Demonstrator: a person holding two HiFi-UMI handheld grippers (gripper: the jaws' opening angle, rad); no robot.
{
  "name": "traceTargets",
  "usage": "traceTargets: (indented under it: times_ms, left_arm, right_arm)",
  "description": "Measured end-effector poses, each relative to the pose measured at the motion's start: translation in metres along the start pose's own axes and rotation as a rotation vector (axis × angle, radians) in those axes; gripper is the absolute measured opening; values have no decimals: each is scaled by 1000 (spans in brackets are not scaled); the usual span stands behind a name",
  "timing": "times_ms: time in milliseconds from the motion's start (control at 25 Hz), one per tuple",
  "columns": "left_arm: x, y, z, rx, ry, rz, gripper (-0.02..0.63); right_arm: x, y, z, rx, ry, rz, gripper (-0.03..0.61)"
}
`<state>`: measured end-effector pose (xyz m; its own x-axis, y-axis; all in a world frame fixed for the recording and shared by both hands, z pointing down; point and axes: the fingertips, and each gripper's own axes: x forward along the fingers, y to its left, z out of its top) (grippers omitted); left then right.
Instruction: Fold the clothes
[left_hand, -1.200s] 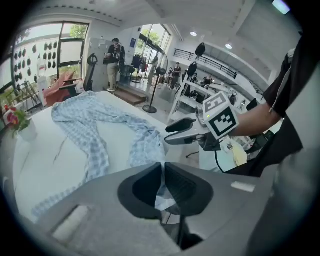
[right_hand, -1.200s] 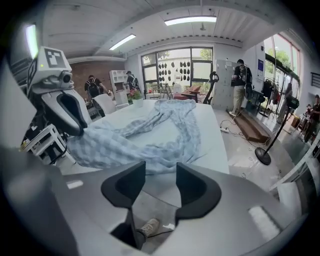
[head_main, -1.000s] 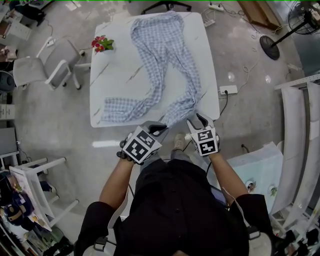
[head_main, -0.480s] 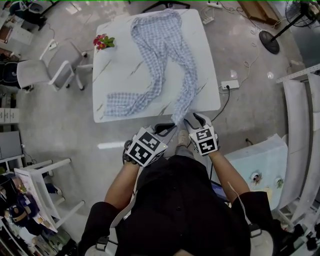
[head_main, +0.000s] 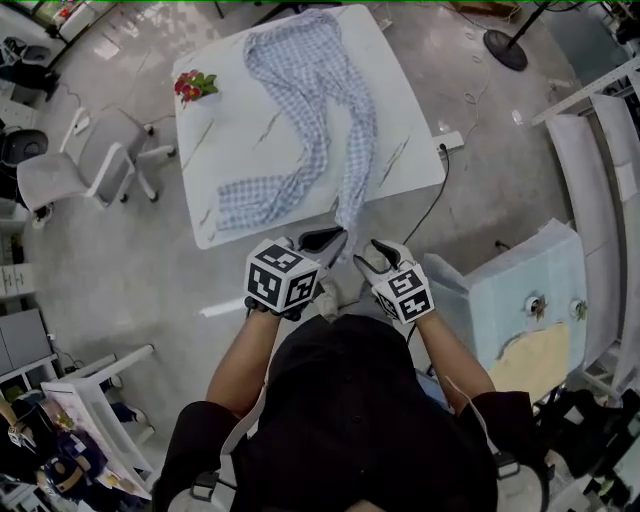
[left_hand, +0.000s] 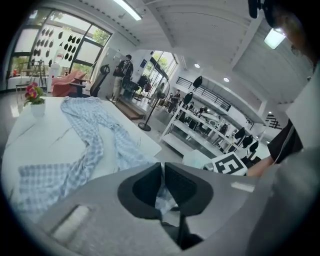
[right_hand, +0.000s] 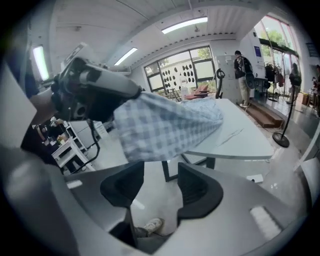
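Drawn back off the table, the checked trousers trail one leg over its edge, clamped in the left gripper. With the right gripper gaping empty, further one-sided pulling could drag them floorward.

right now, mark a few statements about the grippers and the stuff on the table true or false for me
1. The left gripper is shut on a leg end of the checked trousers. True.
2. The right gripper also clamps the cloth. False: its jaws stand apart with nothing between them; the cloth hangs ahead of them.
3. The flower pot stands on the trousers. False: it stands near a corner of the white table, apart from the cloth.
4. The other trouser leg lies flat on the table. True.
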<state>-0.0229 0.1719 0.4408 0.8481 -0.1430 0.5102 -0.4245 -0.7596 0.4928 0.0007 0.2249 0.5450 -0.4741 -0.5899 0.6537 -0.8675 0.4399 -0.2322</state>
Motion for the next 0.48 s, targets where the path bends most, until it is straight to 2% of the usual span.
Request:
traceTargets:
  times_ms: [160,360,480]
  left_arm:
    - [-4,8,-3,23,15,-15,31]
    - [-12,5,-1,23,2,-31,32]
    - [-16,3,1,12,-12,-47,32]
  right_arm:
    - [12,42,-5,-7,4,52,254]
    - [25,63,3,54,-33,41,273]
    - [36,61,10,102,-74,-1,272]
